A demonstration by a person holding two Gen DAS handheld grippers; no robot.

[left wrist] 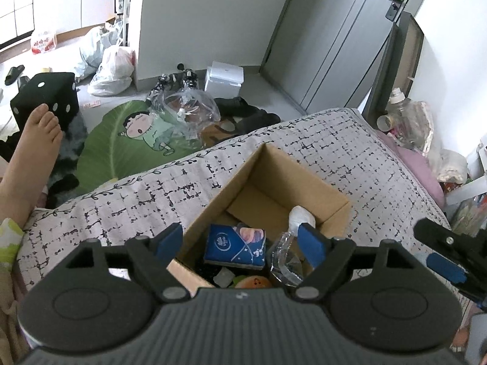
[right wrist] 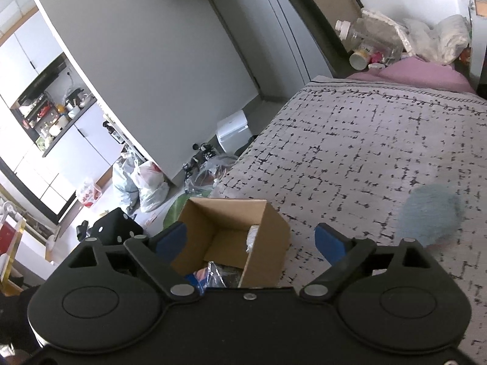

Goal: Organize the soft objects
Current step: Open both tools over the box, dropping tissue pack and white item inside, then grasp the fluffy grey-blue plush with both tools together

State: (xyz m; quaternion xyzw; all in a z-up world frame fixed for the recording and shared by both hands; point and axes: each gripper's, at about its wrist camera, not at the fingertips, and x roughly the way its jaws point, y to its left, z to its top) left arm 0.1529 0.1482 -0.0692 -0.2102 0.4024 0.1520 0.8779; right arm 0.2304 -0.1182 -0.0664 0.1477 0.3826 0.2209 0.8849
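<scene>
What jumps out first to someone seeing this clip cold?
An open cardboard box sits on the patterned bed cover, right under the open left gripper, with a blue tissue pack inside. A fuzzy blue toy lies on the cover, right of the open right gripper. Beyond the bed, the floor is cluttered with bags.

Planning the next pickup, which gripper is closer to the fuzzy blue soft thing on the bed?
Right. The right gripper hangs just left of the fuzzy blue soft thing; the left gripper is over the cardboard box.
</scene>
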